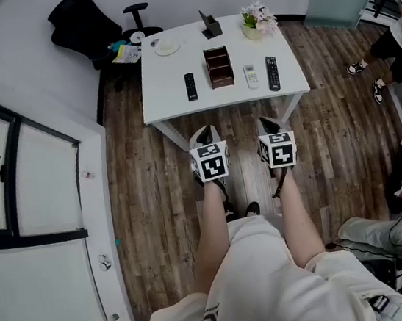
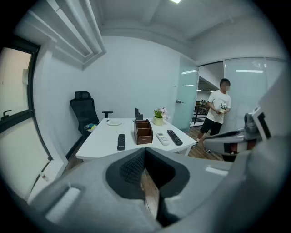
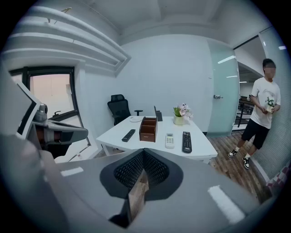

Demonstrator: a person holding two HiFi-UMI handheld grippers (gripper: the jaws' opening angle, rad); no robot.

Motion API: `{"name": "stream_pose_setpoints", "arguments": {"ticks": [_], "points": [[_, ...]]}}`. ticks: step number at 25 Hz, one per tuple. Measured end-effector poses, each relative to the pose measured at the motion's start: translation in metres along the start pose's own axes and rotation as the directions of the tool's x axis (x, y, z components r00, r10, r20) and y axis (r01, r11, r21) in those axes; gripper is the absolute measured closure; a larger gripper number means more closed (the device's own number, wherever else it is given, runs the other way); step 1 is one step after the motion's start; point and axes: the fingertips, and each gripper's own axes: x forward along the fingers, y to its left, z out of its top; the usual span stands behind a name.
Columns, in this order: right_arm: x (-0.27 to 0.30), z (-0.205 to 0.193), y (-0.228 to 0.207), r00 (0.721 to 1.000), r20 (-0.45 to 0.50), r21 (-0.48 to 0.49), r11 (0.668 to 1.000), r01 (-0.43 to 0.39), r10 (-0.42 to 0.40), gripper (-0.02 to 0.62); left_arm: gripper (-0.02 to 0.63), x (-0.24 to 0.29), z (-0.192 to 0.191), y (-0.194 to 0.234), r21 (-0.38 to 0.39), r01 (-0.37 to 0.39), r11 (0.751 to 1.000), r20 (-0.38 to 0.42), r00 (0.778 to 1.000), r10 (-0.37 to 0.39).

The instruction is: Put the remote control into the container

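From the head view, the left gripper point(image 1: 202, 133) and the right gripper point(image 1: 268, 123) are held side by side over the wood floor, just short of the near edge of the white table point(image 1: 167, 105), and neither reaches over it yet. The wooden container point(image 1: 218, 67) stands mid-table with its compartments open upward. One black remote point(image 1: 190, 86) lies to its left, while a white remote point(image 1: 251, 76) and a second black remote point(image 1: 272, 72) lie to its right. All three lie flat, with their long axes running away from the person, parallel to the container. In the left gripper view, the left gripper point(image 2: 145, 155) has its jaws pressed together with nothing between them. The container point(image 2: 143, 131) is straight ahead and the lone black remote point(image 2: 121, 141) sits just left of that line, so this hand looks the nearer one for it. In the right gripper view, the right gripper point(image 3: 143, 157) is likewise closed and empty. The white remote point(image 3: 169, 140) and the other black remote point(image 3: 186, 141) lie ahead and slightly right, making this the closer hand for that pair. Which remote is meant cannot be told. Whichever it is lies forward of the tongs, and the jaws would have to part and straddle its narrow width.
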Motion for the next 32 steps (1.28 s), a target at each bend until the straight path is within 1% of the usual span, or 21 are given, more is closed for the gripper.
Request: {"name": "stream_pose_setpoints", "arguments": {"ticks": [3, 6, 9, 13, 16, 20, 23, 27, 32], "points": [[-0.005, -0.004, 0.005, 1.0, -0.001, -0.005, 1.0, -0.005, 0.005, 0.594, 0.601, -0.008, -0.013, -0.002, -0.001, -0.006, 1.0, -0.024, 1.0, 0.006], [-0.011, -0.003, 0.005, 1.0, 0.019, -0.013, 1.0, -0.005, 0.005, 0.594, 0.601, -0.009, -0.016, -0.01, 0.012, -0.001, 1.0, -0.008, 1.0, 0.001], [-0.015, -0.005, 0.002, 1.0, 0.029, -0.008, 1.0, -0.004, 0.004, 0.594, 0.601, -0.009, -0.022, -0.016, 0.01, 0.001, 1.0, -0.014, 1.0, -0.001], [-0.023, -0.012, -0.005, 0.999, 0.044, 0.003, 1.0, 0.003, -0.003, 0.594, 0.601, -0.014, -0.026, -0.017, -0.025, -0.013, 1.0, -0.005, 1.0, 0.013], [-0.025, -0.006, -0.015, 0.996, 0.084, 0.031, 0.999, 0.011, -0.013, 0.594, 0.601, -0.014, -0.025, -0.015, -0.053, -0.035, 0.998, 0.005, 0.999, 0.036], [-0.023, 0.0, -0.023, 0.994, 0.108, 0.038, 0.999, 0.01, -0.014, 0.594, 0.601, -0.011, -0.026, -0.014, -0.066, -0.046, 0.997, 0.008, 0.999, 0.046], [-0.015, 0.004, -0.025, 0.994, 0.112, 0.032, 0.999, 0.003, -0.006, 0.594, 0.601, -0.004, -0.026, -0.007, -0.068, -0.05, 0.996, 0.008, 0.999, 0.05], [0.002, 0.009, -0.027, 0.994, 0.105, 0.019, 1.0, -0.008, 0.006, 0.594, 0.601, 0.007, -0.025, 0.008, -0.089, -0.067, 0.994, 0.001, 0.998, 0.067], [0.039, 0.03, -0.041, 0.994, 0.106, -0.002, 1.0, -0.01, 0.011, 0.594, 0.601, 0.049, -0.01, 0.022, -0.081, -0.068, 0.994, -0.005, 0.998, 0.068]]}}
